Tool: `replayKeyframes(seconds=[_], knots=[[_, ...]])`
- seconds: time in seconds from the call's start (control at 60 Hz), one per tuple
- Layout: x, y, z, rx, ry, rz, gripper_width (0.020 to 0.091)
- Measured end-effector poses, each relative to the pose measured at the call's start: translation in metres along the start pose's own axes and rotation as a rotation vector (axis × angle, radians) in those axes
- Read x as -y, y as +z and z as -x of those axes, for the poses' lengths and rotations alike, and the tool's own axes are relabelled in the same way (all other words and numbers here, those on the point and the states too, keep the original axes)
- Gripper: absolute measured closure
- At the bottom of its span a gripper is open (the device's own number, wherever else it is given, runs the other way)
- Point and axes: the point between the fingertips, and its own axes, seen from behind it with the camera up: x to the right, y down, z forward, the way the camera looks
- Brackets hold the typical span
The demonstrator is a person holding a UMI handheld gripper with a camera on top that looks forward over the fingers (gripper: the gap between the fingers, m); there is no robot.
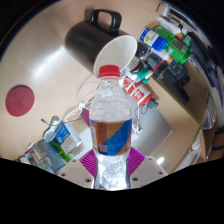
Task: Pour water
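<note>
Gripper point(110, 160) is clamping both pink pads point(90, 160) against a clear water bottle point(109, 115), holding it upright above the table point(45, 55). Beyond the bottle, a white cup point(118, 52) is standing beside a black kettle point(88, 38).

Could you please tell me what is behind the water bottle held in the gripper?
Behind the water bottle, which the gripper grips, a white cup stands tilted, with a black kettle beyond. The bottle's cap covers the cup's lower part.

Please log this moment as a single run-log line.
stage: pour pending | gripper: shut on water bottle | bottle: upright, capped | white cup: beyond bottle, beside black kettle
</note>
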Motion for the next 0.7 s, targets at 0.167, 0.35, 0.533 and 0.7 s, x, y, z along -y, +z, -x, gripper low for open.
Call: replayKeyframes(seconds=[0.167, 0.35, 0.533, 0.7], knots=[[0.000, 0.000, -0.005, -0.008, -0.029, -0.009, 0.0750], [-0.011, -0.002, -0.003, 0.004, 0.303, -0.032, 0.0752], [-0.033, -0.019, 0.019, 0.109, 1.345, -0.076, 0.0750], [-0.028, -0.048, 0.057, 0.114, 2.069, -0.150, 0.0747]])
